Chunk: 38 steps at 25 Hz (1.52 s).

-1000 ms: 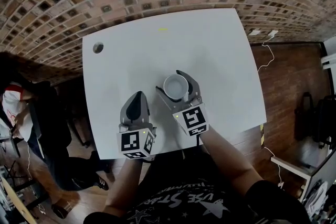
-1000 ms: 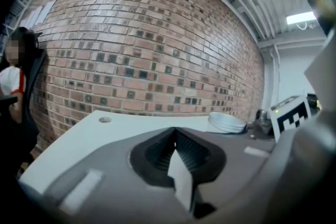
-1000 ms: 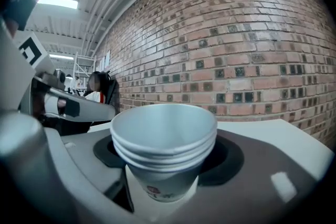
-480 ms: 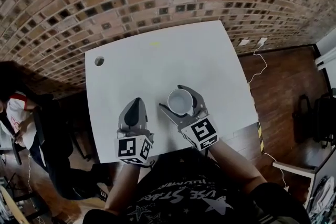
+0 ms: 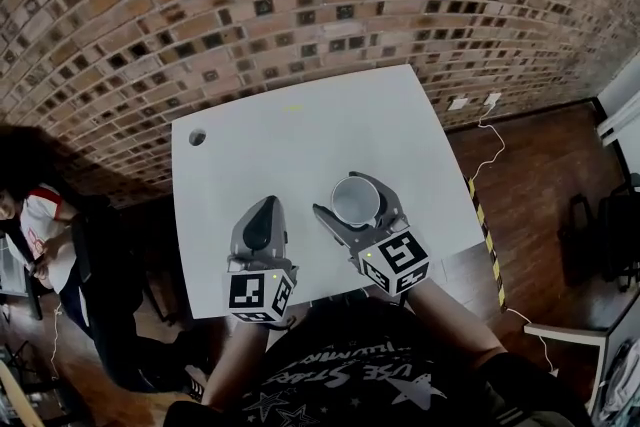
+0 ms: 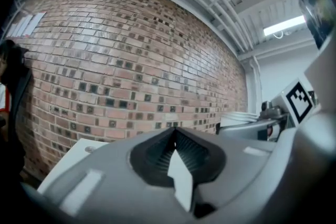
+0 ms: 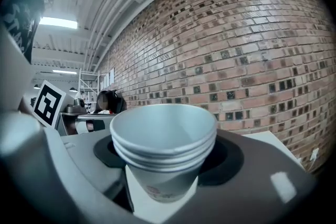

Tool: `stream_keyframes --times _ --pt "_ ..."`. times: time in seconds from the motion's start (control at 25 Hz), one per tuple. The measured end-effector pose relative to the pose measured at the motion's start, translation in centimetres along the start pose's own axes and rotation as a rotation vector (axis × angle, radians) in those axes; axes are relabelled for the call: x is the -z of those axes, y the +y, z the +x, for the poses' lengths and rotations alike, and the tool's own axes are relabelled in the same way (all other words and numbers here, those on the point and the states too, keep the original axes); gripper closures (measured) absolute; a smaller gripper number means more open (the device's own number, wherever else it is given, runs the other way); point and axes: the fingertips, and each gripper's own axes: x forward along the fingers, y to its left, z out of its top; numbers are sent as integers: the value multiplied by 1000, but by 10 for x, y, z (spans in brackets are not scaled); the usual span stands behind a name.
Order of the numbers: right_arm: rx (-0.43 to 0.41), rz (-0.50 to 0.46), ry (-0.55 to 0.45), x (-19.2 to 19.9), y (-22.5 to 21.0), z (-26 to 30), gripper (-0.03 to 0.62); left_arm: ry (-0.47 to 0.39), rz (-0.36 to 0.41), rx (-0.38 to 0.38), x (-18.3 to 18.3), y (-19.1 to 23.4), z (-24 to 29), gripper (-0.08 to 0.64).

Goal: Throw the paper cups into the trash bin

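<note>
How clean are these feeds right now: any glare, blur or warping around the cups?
Head view: heavy fisheye bows the brick wall and table edges; light is even, paper cups sharp. Right gripper view: cups sharp, corners black, ceiling lamp bright but not flaring. Left gripper view: the shut left claw is slightly soft, close to the lens.

A white table (image 5: 300, 165) with 1 round hole (image 5: 197, 136) at its far left corner stands by a brick wall (image 5: 250, 5); wooden floor (image 5: 540, 175) lies beyond its right edge.
</note>
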Motion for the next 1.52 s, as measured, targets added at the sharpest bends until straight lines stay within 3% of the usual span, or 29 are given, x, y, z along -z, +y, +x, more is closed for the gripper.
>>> stream_keyframes --times 0.36,0.48,0.68,1.04,1.24,1.52 --pt "2 9 -86 -45 4 3 242 -33 23 21 -60 -3 2 555" --pt "23 -4 -86 -46 7 6 242 -24 18 20 -57 3 1 555" --pt "24 -45 -72 -46 8 9 242 -38 80 58 -52 1 -1 555" --pt "71 -39 -56 -40 -28 -10 242 -23 57 74 -37 -13 23 555" --pt "46 -10 -75 -33 -79 -34 242 -18 93 37 -34 -61 51 555" --pt "-88 -9 -84 -35 -179 -99 242 14 107 -52 -11 -171 113 555"
